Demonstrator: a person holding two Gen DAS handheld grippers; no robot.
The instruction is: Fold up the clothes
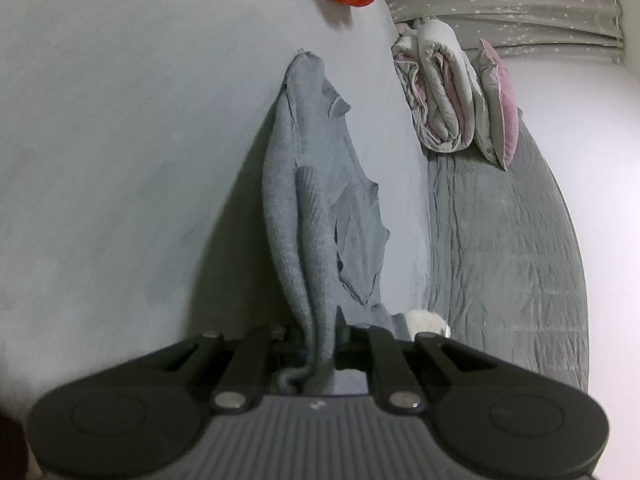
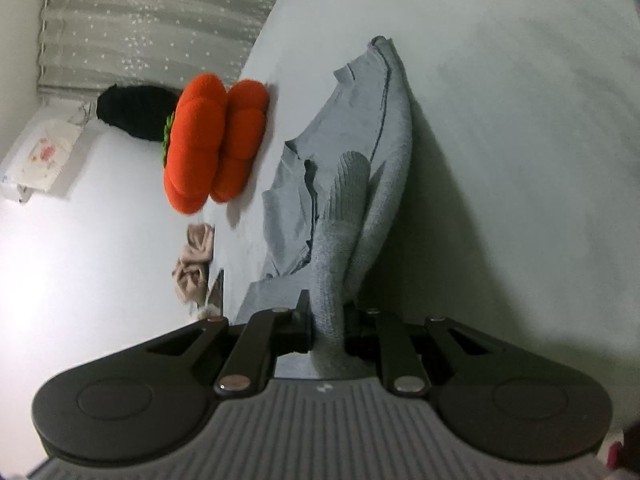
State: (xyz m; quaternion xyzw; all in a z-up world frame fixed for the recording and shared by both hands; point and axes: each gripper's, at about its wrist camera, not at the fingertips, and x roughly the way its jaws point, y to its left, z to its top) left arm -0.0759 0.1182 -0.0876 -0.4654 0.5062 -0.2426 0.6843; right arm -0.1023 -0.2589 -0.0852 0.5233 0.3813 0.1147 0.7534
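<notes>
Pinching the grey knitted sweater [image 1: 316,184], left gripper [image 1: 320,332] and right gripper [image 2: 328,320] stretch it lengthwise, pointing away.

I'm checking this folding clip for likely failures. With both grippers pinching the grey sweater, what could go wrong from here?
1. Each grip is narrow: the left gripper and right gripper clamp only a thin bunch of the grey sweater, so knit could slip out.
2. The sweater hangs twisted, a ribbed cuff draped across it, so the fold may land creased.
3. The orange pumpkin cushion sits close by; swinging fabric might catch it.
</notes>
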